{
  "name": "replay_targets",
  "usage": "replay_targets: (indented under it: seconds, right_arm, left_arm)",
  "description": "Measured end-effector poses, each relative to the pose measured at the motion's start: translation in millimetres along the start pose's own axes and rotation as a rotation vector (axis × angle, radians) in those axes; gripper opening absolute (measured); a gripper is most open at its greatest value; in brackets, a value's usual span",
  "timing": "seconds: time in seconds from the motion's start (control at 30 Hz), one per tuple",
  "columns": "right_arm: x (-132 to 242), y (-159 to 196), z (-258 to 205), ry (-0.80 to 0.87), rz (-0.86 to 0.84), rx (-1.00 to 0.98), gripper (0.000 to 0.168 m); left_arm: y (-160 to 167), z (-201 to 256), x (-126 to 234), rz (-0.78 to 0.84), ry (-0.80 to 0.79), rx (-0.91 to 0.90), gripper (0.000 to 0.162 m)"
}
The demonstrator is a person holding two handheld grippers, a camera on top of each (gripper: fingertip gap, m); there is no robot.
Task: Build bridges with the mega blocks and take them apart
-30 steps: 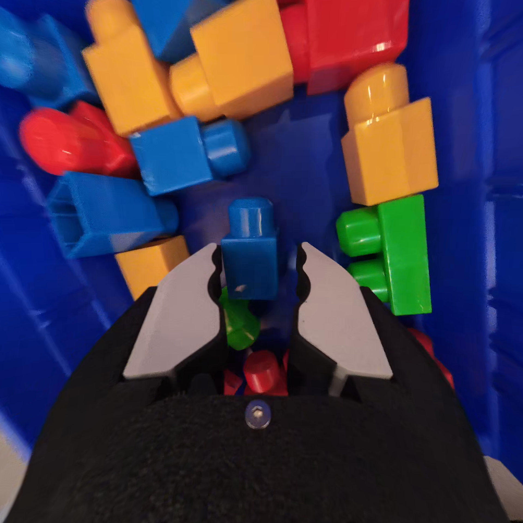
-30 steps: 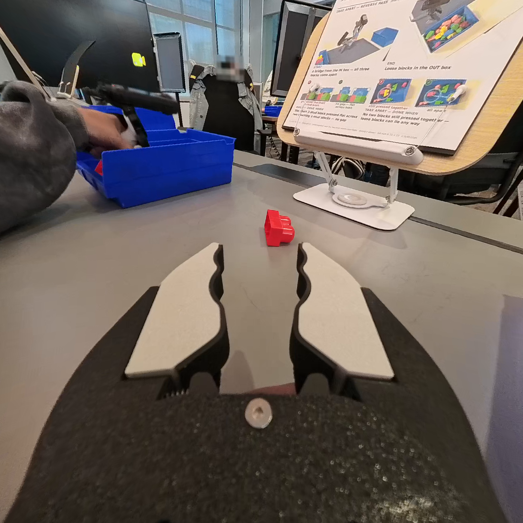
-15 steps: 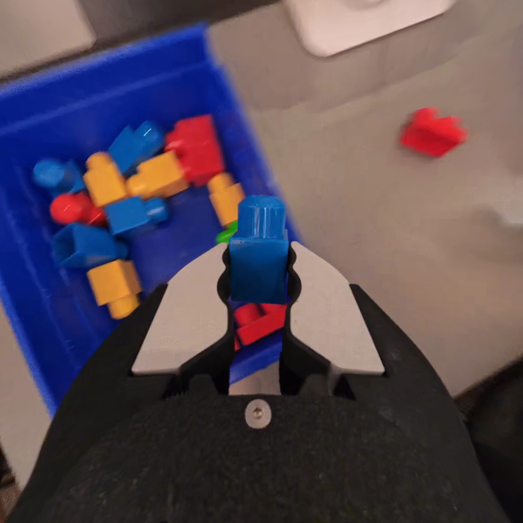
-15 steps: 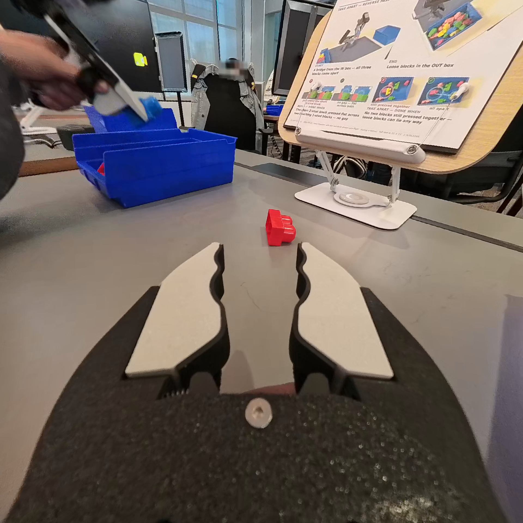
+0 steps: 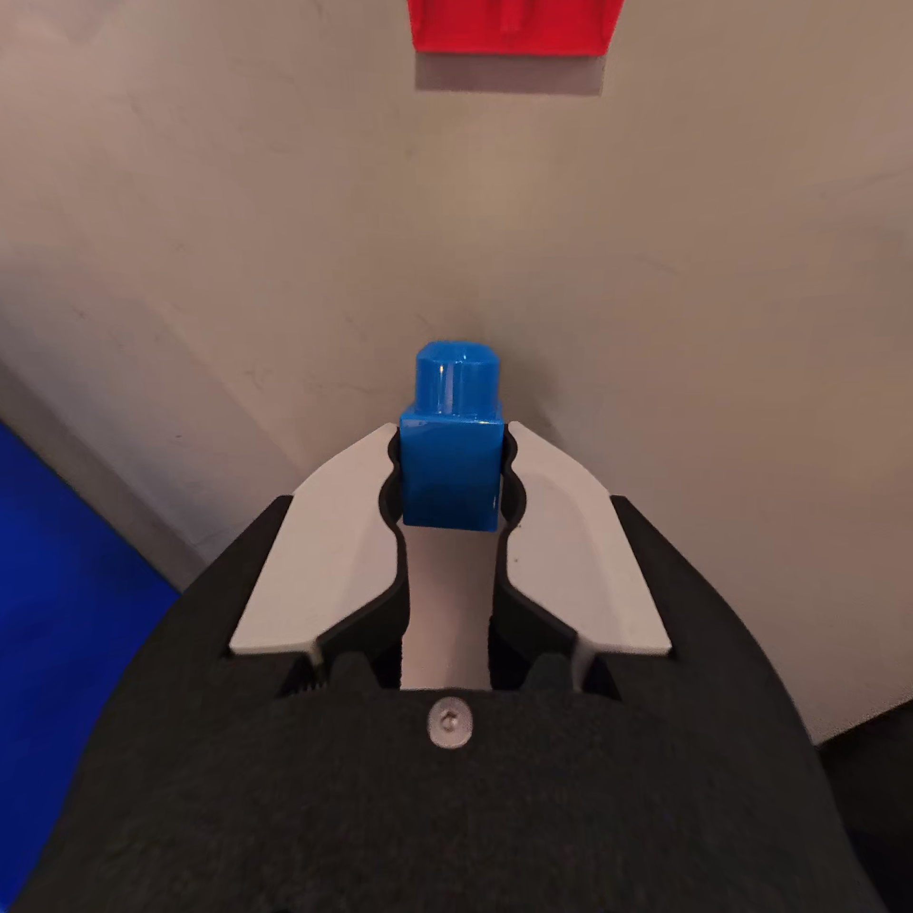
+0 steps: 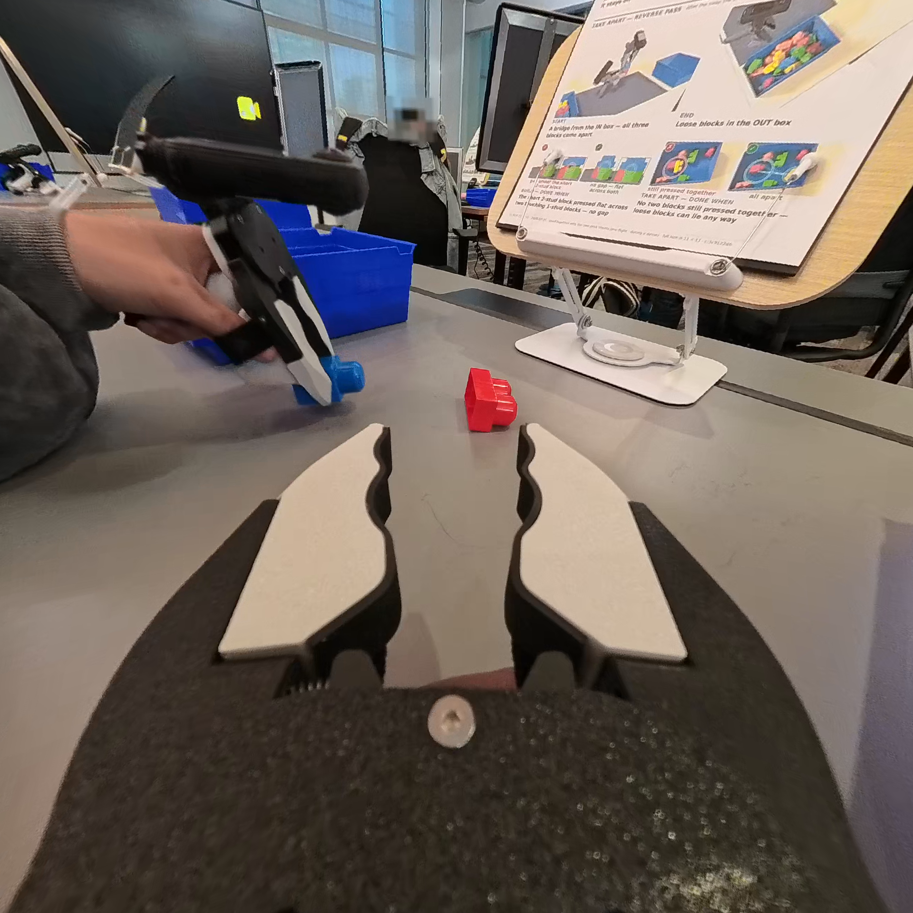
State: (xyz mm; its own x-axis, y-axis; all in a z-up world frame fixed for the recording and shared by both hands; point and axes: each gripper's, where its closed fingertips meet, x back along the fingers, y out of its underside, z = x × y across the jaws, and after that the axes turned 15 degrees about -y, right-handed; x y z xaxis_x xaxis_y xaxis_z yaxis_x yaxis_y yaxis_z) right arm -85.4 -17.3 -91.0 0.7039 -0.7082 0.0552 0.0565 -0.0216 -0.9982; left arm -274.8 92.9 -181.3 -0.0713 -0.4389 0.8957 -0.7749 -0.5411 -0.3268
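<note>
Your grey worktop carried everything and filled most of both views. On its far right stood a wooden board on a white stand, tilted back and bearing a printed instruction sheet. At the far left sat the blue bin, whose edge also showed at the lower left of the left wrist view.

Your left hand, in a grey sleeve, gripped the left hand-held gripper just in front of the bin and angled it down toward the worktop. Its jaws were closed on a blue one-stud block, pinched by its square body with the stud pointing forward, away from the camera. In the right wrist view that block was down at the worktop surface; you could not tell whether it touched.

Your right hand-held gripper hovered low over the worktop nearer to you, jaws spread apart and holding nothing, with bare grey surface showing between them.

The red two-stud block lay on its side on the worktop, studs pointing right, just beyond the right gripper's tips and a little to the right of the blue block. In the left wrist view it sat straight ahead, cut off by the top edge.
</note>
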Motion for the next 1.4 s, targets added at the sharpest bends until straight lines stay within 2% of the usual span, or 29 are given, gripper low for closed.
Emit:
replay_targets:
  seconds: [0.3,0.4,0.47,0.6,0.7,0.77,0.87,0.93,1.0,1.1,1.2,1.27,1.4]
  right_arm:
    - [-0.1,0.2,-0.7,-0.006,0.000,0.000,0.049]
    - [0.5,-0.3,-0.4,-0.005,0.004,-0.002,0.049]
    - [0.6,-0.2,0.1,-0.005,0.005,-0.007,0.049]
    - [0.8,0.1,1.3,-0.004,0.007,-0.019,0.049]
    - [0.5,0.7,2.3,-0.003,0.004,-0.027,0.048]
    - [0.6,0.7,2.6,-0.003,0.005,-0.031,0.048]
    - [1.0,0.5,2.7,-0.003,0.008,-0.031,0.048]
    - [1.0,0.4,2.6,-0.002,0.008,-0.029,0.048]
    - [1.2,0.1,2.3,-0.002,0.010,-0.026,0.048]
    - [1.7,-0.3,2.3,-0.003,0.015,-0.028,0.047]
    - [1.1,0.3,2.1,-0.010,0.011,-0.033,0.047]
    - [0.6,1.0,2.2,-0.012,0.006,-0.036,0.047]
    - [-0.2,1.5,2.8,-0.006,0.000,-0.034,0.047]
  left_arm:
    - [2.9,6.2,-12.2,-0.018,0.026,0.014,0.036]
    - [4.0,3.9,-6.1,0.003,0.025,0.040,0.050]
    - [3.2,1.2,15.7,0.069,0.036,0.069,0.058]
    - [11.4,-12.2,91.6,0.286,0.143,0.189,0.063]
    - [40.8,-50.9,136.7,0.395,0.137,0.300,0.063]
    - [71.3,-87.4,144.7,0.373,0.062,0.345,0.070]
    - [108.0,-145.1,137.4,0.304,-0.086,0.409,0.073]
    - [112.5,-169.9,131.0,0.312,-0.126,0.409,0.074]
    - [103.7,-187.5,122.7,0.351,-0.161,0.332,0.074]
    - [78.2,-201.7,102.4,0.437,-0.185,0.090,0.066]
    - [52.8,-200.1,69.9,0.407,-0.064,-0.094,0.069]
    - [39.3,-208.9,46.3,0.361,-0.039,-0.189,0.069]
    - [19.3,-226.8,5.8,0.286,0.024,-0.290,0.067]
